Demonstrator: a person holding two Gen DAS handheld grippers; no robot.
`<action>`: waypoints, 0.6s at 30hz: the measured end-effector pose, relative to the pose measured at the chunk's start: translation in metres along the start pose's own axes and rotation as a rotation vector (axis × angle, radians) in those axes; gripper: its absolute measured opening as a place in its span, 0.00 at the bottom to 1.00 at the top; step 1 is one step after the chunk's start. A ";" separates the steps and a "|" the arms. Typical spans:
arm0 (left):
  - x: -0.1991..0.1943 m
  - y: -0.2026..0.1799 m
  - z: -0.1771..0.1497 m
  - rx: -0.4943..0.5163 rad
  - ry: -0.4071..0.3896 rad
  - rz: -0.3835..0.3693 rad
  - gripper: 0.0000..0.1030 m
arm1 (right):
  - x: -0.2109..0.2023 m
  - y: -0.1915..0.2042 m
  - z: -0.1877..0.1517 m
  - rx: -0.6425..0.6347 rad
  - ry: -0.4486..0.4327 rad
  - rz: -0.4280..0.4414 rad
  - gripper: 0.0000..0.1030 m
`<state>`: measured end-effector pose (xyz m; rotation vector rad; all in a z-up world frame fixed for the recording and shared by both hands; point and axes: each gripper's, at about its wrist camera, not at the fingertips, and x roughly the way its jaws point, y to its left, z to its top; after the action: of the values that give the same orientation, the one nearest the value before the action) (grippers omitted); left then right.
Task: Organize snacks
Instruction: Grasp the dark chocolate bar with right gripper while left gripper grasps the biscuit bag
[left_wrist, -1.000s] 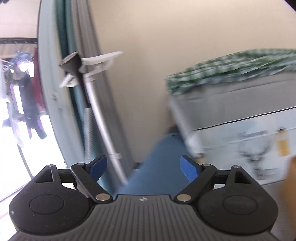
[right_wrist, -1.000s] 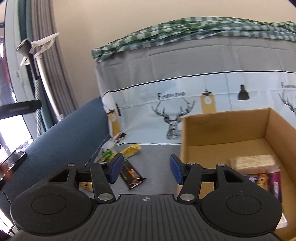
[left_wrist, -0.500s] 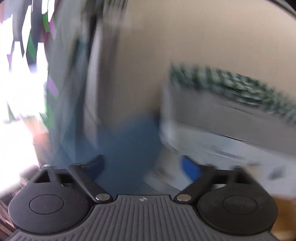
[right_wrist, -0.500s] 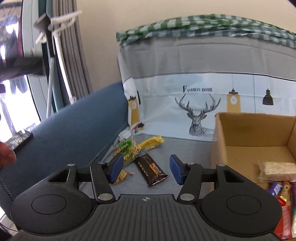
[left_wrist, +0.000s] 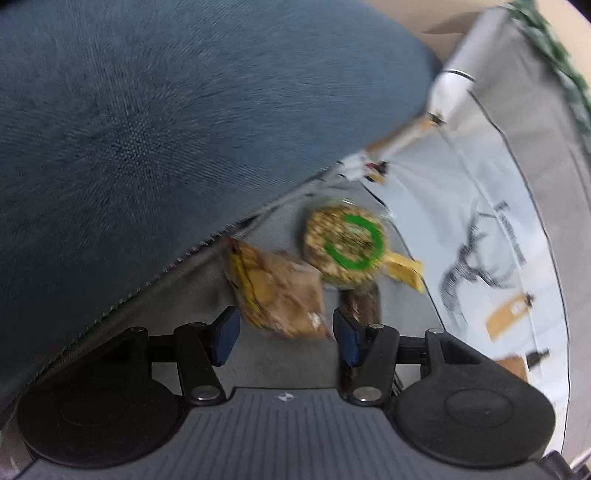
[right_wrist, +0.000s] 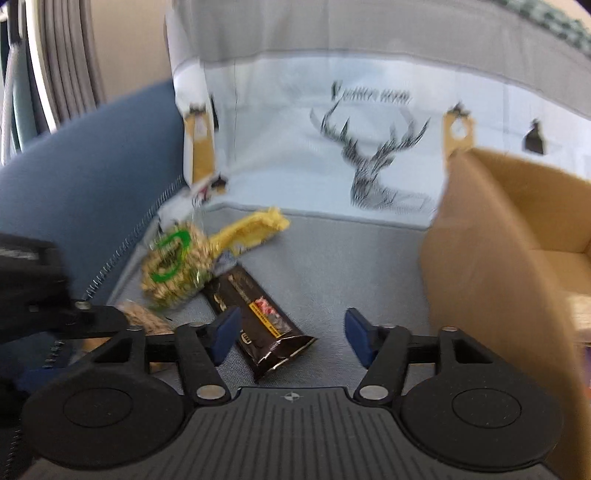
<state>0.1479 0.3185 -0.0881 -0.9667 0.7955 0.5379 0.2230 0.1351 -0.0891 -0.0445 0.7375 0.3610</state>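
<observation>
Left gripper (left_wrist: 282, 334) half open, jaws just narrowed, holding nothing; tan cracker pack (left_wrist: 280, 295) lies between its fingertips, on the grey cloth (right_wrist: 332, 258) against the blue cushion (left_wrist: 166, 110). Next: green-ring nut pack (right_wrist: 173, 266), yellow wrapper (right_wrist: 251, 229), dark chocolate bar (right_wrist: 258, 317). Right gripper (right_wrist: 291, 336) half open, jaws just widened, empty, above bar's end. Cardboard box (right_wrist: 480, 258) far right.

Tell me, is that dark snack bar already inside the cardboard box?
Out. The dark snack bar lies flat on the grey cover, left of the cardboard box.
</observation>
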 end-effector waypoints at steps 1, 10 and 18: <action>0.004 0.001 0.002 -0.010 0.000 -0.003 0.59 | 0.010 0.002 0.001 -0.007 0.020 0.006 0.67; 0.032 -0.001 0.004 -0.016 0.003 0.000 0.57 | 0.052 0.012 -0.003 -0.071 0.089 0.046 0.72; 0.025 -0.002 -0.002 0.060 -0.026 -0.015 0.31 | 0.032 0.013 -0.004 -0.121 0.051 0.110 0.39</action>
<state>0.1634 0.3178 -0.1074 -0.9082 0.7768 0.5097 0.2379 0.1569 -0.1118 -0.1277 0.7697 0.5110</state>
